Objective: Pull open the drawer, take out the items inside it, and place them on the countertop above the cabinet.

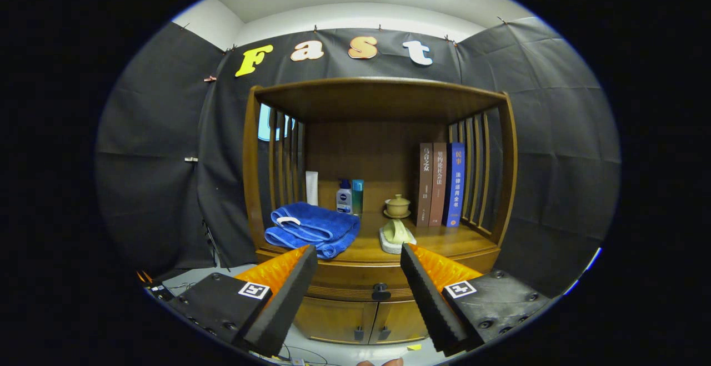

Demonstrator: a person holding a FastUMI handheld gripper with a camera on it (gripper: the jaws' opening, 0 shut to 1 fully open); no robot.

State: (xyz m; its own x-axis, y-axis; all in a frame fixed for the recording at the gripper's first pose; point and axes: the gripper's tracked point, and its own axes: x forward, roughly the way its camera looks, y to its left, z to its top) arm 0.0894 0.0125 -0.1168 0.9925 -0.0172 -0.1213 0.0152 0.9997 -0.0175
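Fingers of the handheld gripper (358,255) stand wide apart, holding nothing, facing a brown wooden cabinet (377,277). Its shut drawer, marked by a small dark round knob (381,291), sits between and just beyond the fingertips (contents hidden). On the countertop (444,241) above lie a folded blue towel (312,230), a pale green cloth on a white pad (396,235), bottles (350,196), a lidded ceramic cup (397,206) and three upright books (441,184).
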